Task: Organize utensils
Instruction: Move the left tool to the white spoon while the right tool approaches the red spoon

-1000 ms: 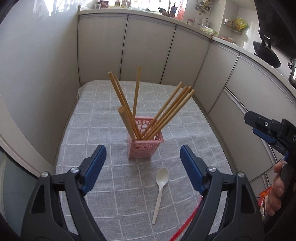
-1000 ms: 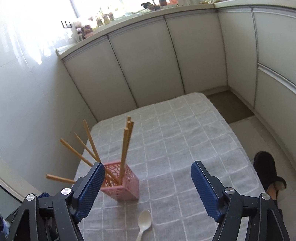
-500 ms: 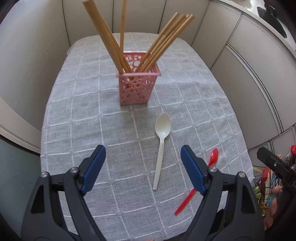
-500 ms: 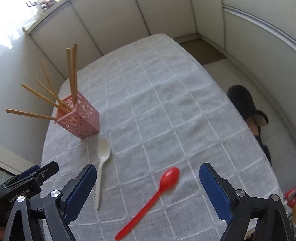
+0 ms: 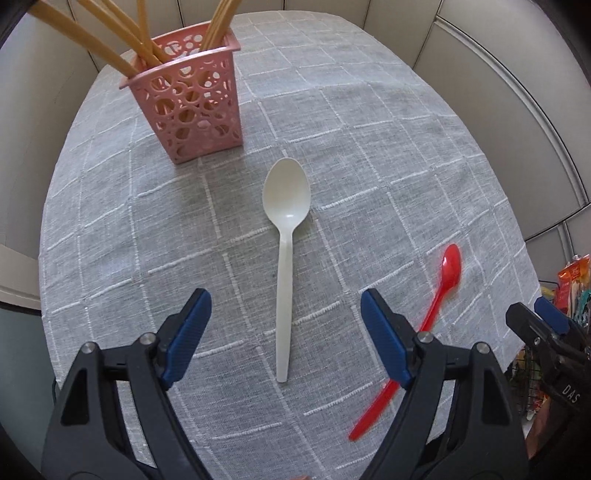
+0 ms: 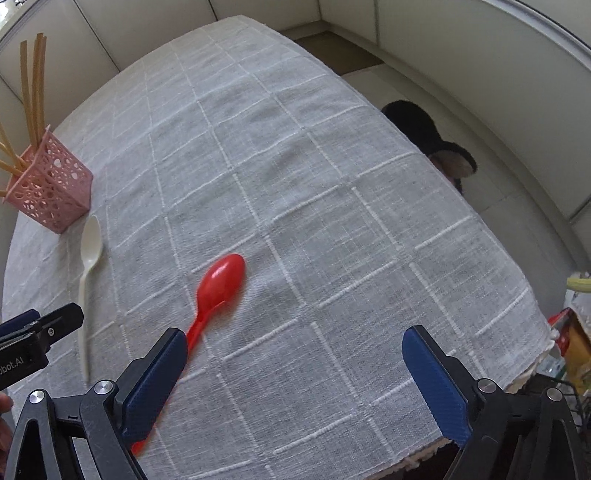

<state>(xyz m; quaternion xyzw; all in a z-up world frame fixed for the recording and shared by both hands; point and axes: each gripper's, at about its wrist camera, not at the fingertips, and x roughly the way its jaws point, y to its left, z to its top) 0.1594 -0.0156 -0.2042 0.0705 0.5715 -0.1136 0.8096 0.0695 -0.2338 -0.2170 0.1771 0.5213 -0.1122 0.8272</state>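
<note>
Left wrist view now sits lower: my left gripper, spread, straddles the white spoon near the pink holder, ready to pinch.

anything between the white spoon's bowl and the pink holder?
Nothing but bare grey checked tablecloth between the white plastic spoon and the pink perforated plastic utensil holder; the left wrist view shows it most clearly.

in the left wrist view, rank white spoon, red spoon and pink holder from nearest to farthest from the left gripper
Measured from the left gripper, which is open:
1. white spoon: its handle lies right between the fingers, bowl pointing away.
2. red spoon: off to the right, its handle passing behind the right finger.
3. pink holder: far left on the cloth, holding chopsticks.
</note>
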